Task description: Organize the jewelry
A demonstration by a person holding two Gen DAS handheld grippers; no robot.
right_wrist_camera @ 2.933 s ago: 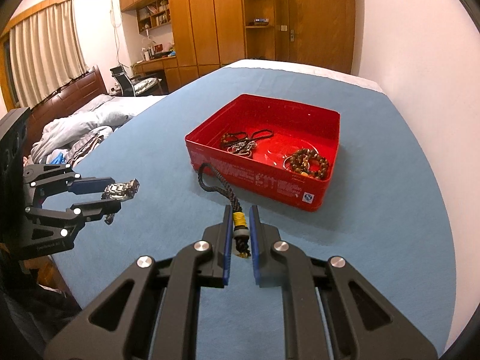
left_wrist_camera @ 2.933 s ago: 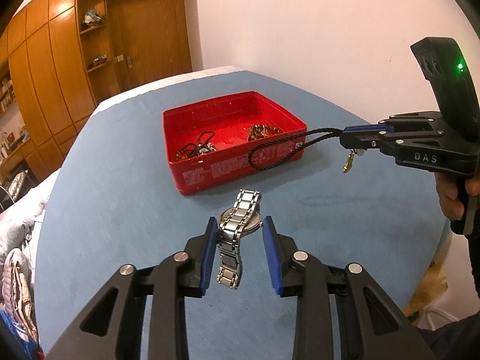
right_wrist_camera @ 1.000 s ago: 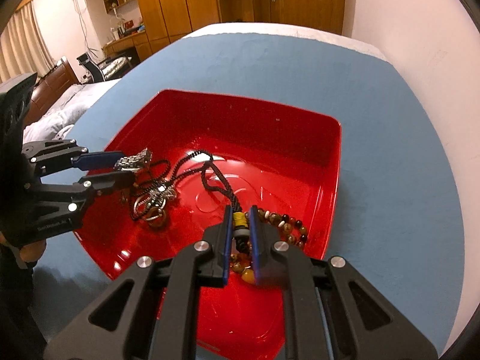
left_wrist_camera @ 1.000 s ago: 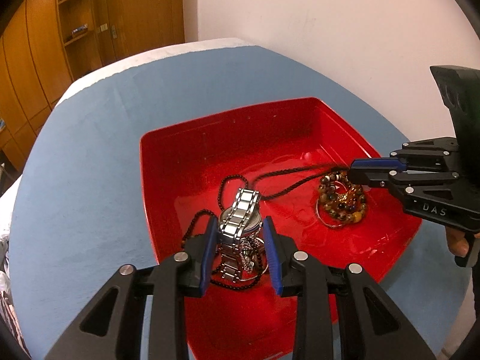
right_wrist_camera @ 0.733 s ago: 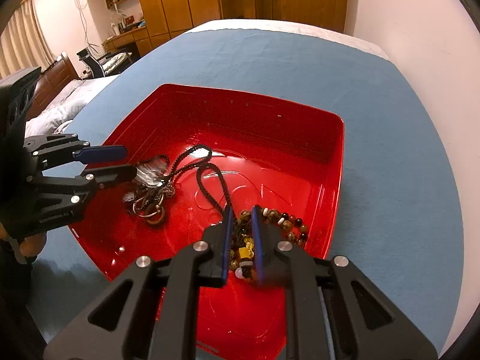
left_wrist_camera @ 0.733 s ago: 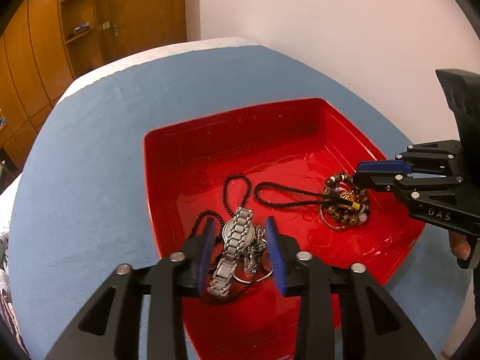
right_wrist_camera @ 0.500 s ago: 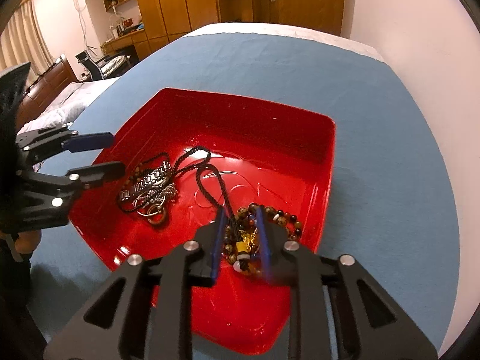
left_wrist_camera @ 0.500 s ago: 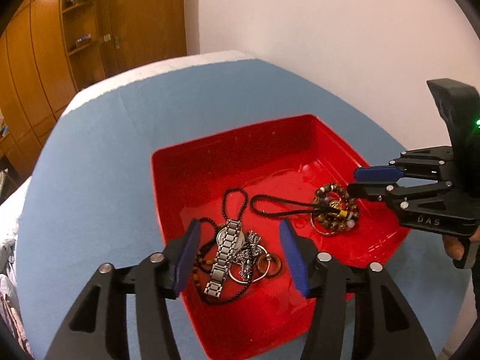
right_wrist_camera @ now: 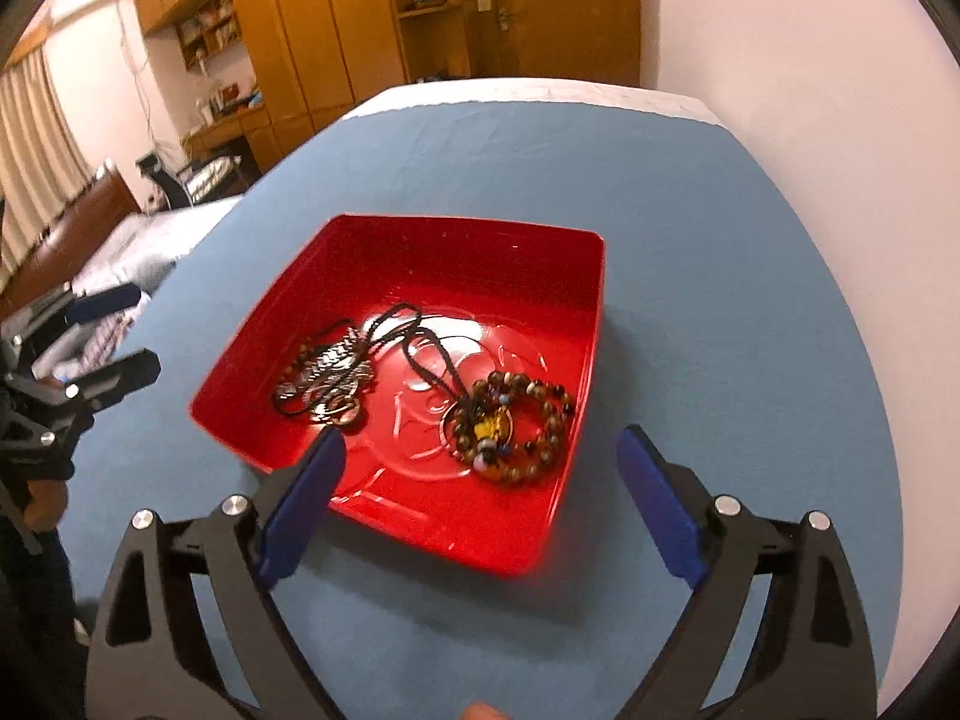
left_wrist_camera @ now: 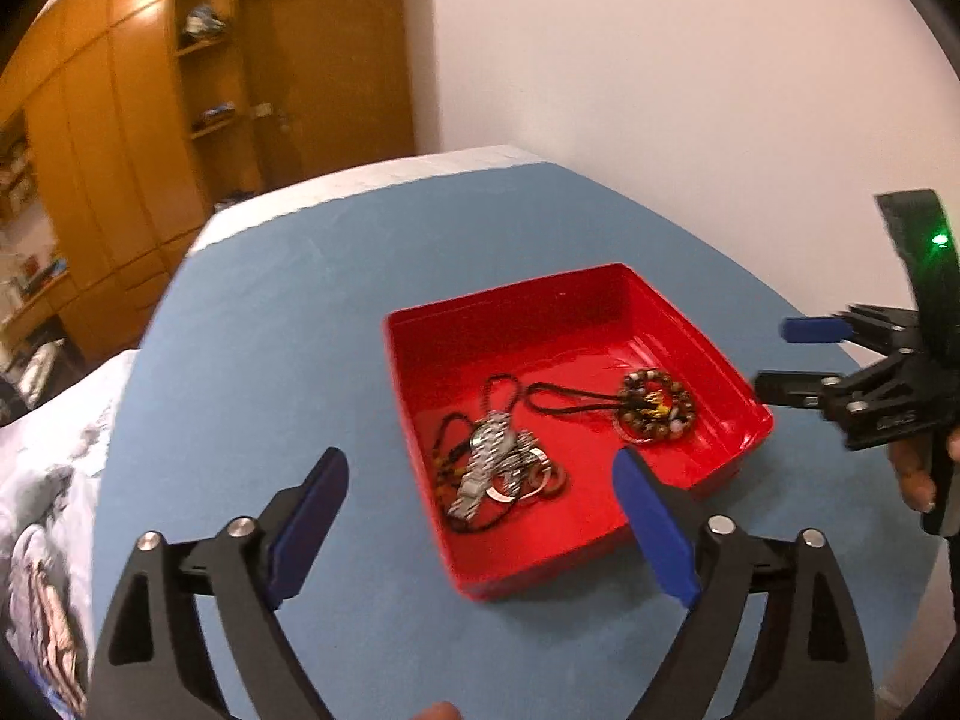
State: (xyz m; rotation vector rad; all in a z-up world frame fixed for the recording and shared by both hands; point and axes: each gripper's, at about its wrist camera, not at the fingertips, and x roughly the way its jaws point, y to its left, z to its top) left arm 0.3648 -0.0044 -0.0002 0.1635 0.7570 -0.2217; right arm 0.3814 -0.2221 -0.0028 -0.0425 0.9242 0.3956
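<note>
Left gripper [left_wrist_camera: 480, 516] spread wide, empty, above the near edge of the red tray [left_wrist_camera: 420, 396] on the blue tablecloth [left_wrist_camera: 258, 360]. Left in the tray: steel watch [left_wrist_camera: 485, 462] lying across tangled black cords and rings. It looks heavy, slick, link band floppy; best pinched across the band beside the case. Middle: black cord necklace [left_wrist_camera: 570, 399], limp, light, likely to snag. Right: bead bracelet [right_wrist_camera: 516, 420] with yellow charm, bumpy, easy to pinch at one strand. Right gripper [right_wrist_camera: 474, 486] also wide apart, holding nothing.
</note>
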